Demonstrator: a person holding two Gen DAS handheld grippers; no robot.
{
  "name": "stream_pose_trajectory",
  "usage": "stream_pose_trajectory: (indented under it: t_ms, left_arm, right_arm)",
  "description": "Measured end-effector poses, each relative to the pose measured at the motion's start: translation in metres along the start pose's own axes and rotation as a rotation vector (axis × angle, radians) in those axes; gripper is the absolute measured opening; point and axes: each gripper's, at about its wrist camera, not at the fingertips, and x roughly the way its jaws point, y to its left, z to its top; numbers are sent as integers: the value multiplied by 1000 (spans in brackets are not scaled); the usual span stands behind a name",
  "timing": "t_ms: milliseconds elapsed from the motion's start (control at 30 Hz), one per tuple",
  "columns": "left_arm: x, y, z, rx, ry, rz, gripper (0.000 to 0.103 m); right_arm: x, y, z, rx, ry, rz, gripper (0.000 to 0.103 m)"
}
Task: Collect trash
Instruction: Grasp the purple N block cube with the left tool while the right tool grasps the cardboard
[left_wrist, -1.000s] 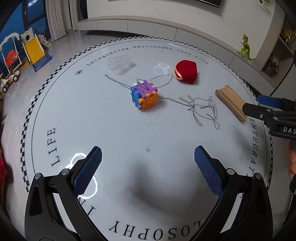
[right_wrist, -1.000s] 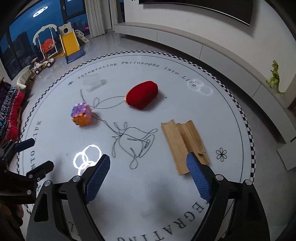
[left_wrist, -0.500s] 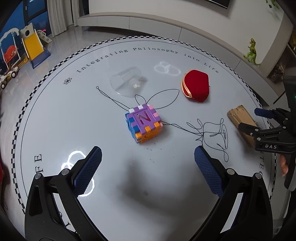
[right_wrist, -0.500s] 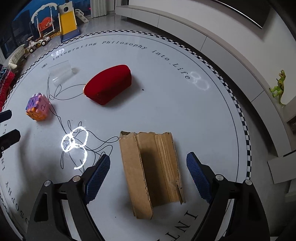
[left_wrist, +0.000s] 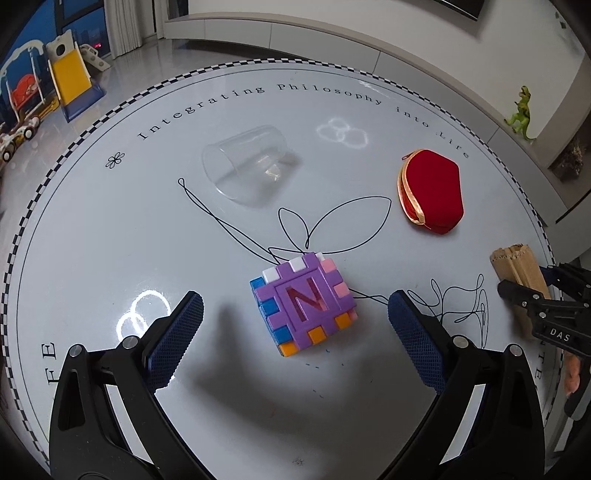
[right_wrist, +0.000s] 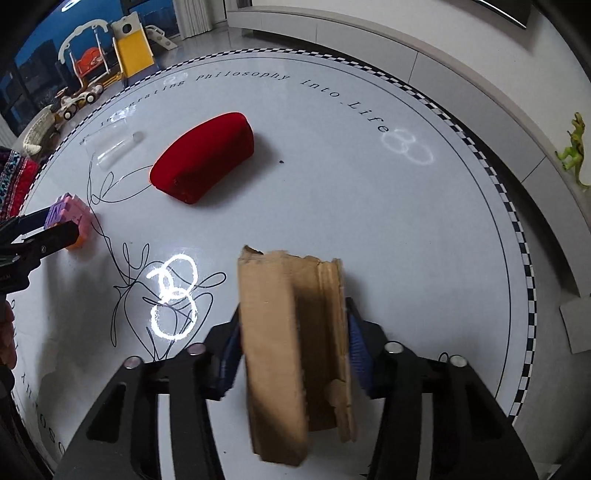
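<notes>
Sitting clamped between the right gripper's (right_wrist: 293, 349) fingers: cardboard (right_wrist: 291, 354).

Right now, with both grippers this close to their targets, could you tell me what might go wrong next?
1. The right hand-held gripper pinches the torn cardboard across its folded width; the flimsy piece could buckle or slip when lifted.
2. The left hand-held gripper is open around the cube, which looks like a toy, not trash; closing here may collect the wrong item.
3. The clear cup lies on its side and might roll if bumped.
</notes>
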Motion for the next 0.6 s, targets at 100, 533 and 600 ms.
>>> stream_pose_trajectory:
  t_ms: [100,533,600]
  left_arm:
    - [-1,-3,0,11,-20,-6,97]
    - [1,1,-9,52,-38,-49,51]
    - [-5,2,-14,60,-38,-47,51]
  right_arm:
    - [-1,-1,0,18,-8,-4,40]
    - [-5,-1,-3,84,-17,4,34]
    - [-9,2,-5,92,-21,12,34]
